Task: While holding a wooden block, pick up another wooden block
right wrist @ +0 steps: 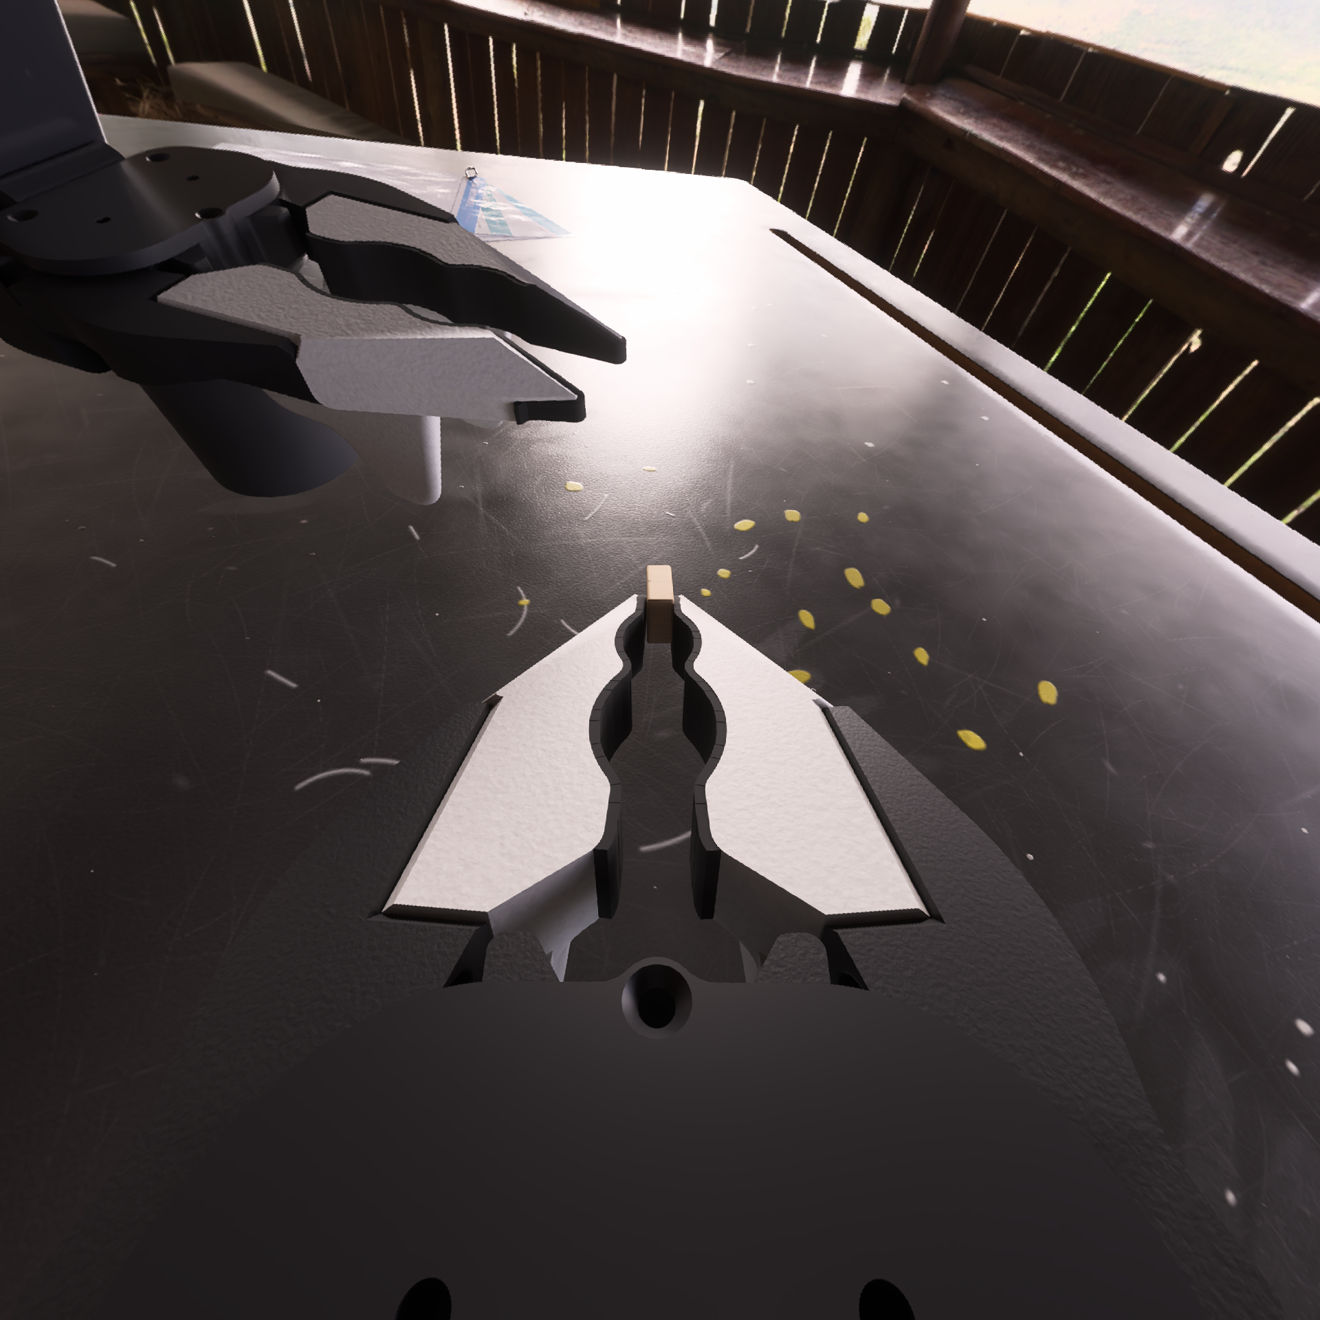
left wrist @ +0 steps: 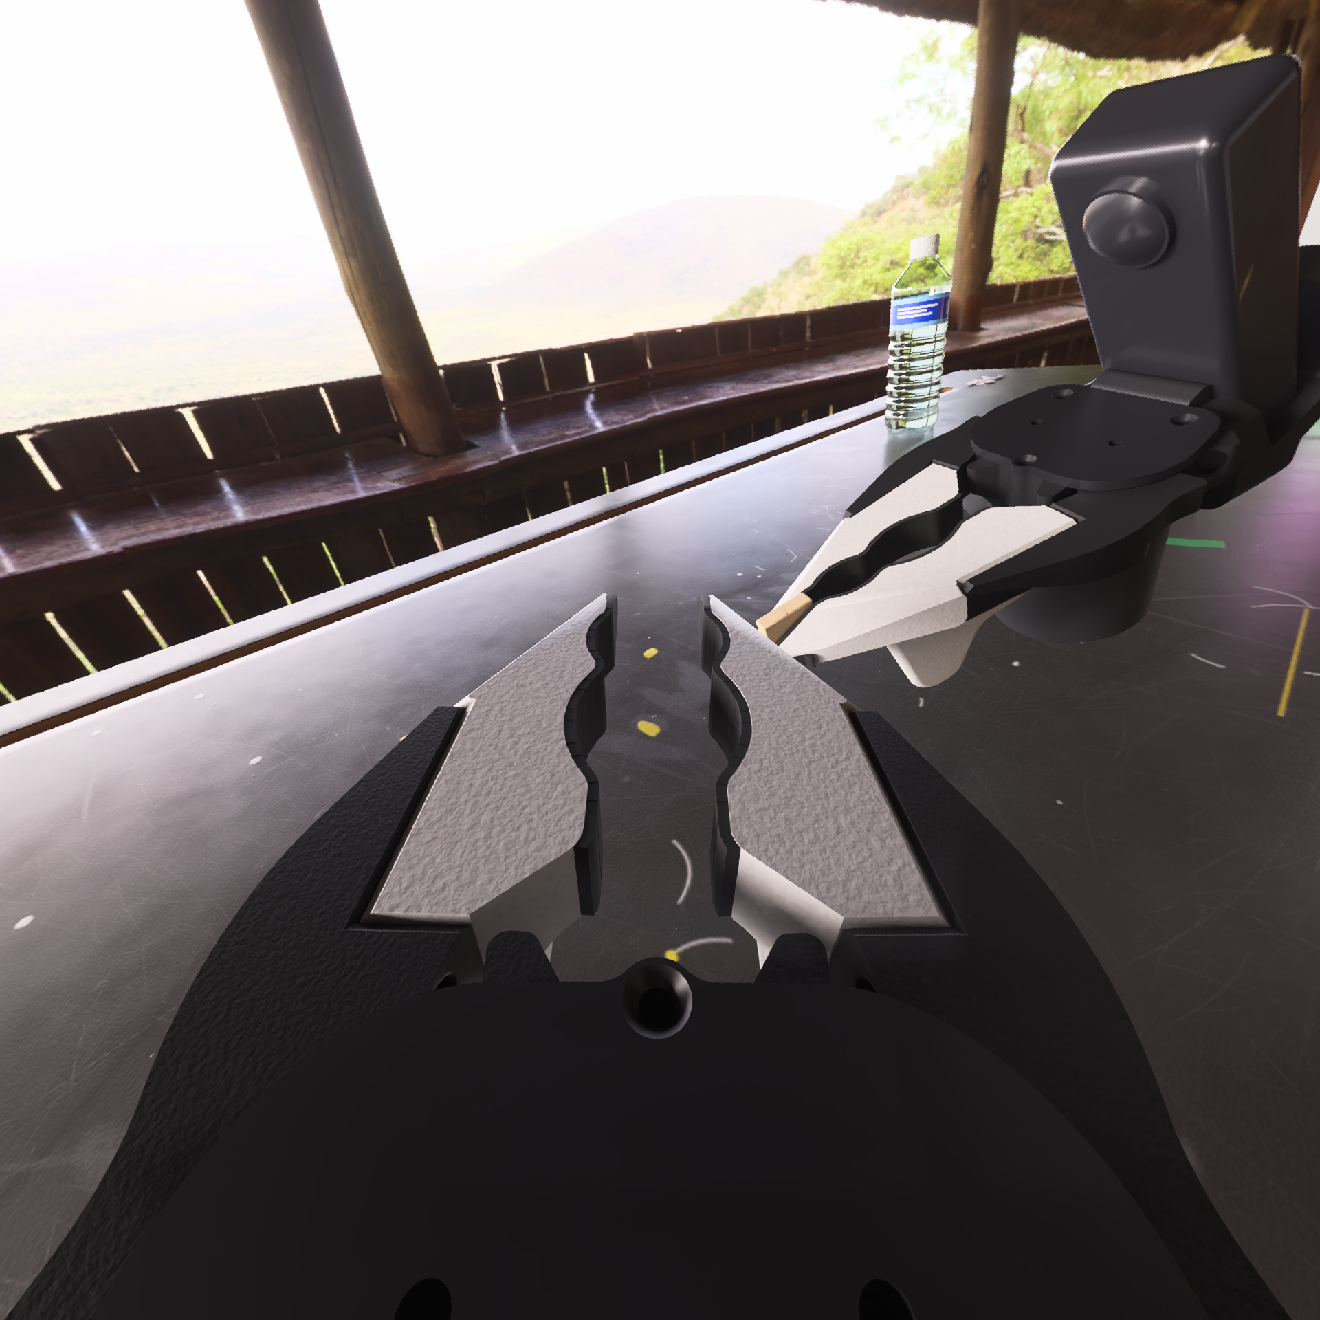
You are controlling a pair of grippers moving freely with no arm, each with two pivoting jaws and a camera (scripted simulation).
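Note:
My right gripper (right wrist: 657,601) is shut on a small light wooden block (right wrist: 658,589) that stands upright between its fingertips, above the dark table (right wrist: 928,371). In the left wrist view the right gripper (left wrist: 786,623) comes in from the right with the block (left wrist: 782,614) at its tips, just right of my left gripper's right fingertip. My left gripper (left wrist: 661,607) is open and empty, with only the table (left wrist: 286,821) showing between its fingers. It also shows at the upper left of the right wrist view (right wrist: 600,380). No second wooden block is in view.
A clear water bottle (left wrist: 918,336) stands near the table's far edge. A blue and white flat card (right wrist: 511,211) lies at the far side. Yellow spots (right wrist: 853,577) and scratches mark the tabletop. A dark wooden railing (left wrist: 500,443) runs beyond the table.

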